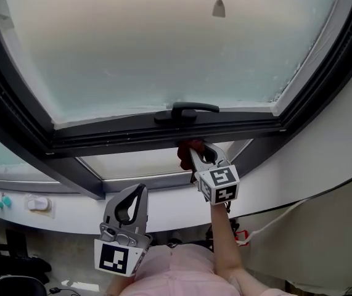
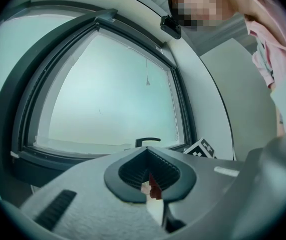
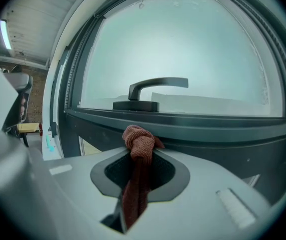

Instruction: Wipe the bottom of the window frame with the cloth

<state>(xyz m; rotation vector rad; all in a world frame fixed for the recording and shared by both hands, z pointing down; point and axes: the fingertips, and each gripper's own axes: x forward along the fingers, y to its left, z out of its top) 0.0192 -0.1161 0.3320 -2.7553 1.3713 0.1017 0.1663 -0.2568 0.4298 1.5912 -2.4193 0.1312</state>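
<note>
Two grippers show low in the head view. At centre, the right gripper [image 1: 195,157] has its jaws clamped on a bunched red cloth [image 1: 187,150], at the bottom of the window frame [image 1: 120,139], just below the handle [image 1: 187,110]. Lower left, the left gripper [image 1: 139,191] has its jaws closed, empty.

An indoor room, though home or office cannot be told; a large window frame [image 1: 163,139] of dark grey metal holds frosted glass [image 1: 163,48], with a black lever handle [image 1: 186,110] on its bottom rail; a thin cord with a small bell-shaped weight [image 1: 219,7] hangs before the pane; below runs a white ledge [image 1: 77,213], small teal and white oddments [image 1: 2,200] at its left end; a plain white wall [image 1: 323,159] flanks the right side; the right gripper view shows a pale panelled ceiling [image 3: 37,26].
</note>
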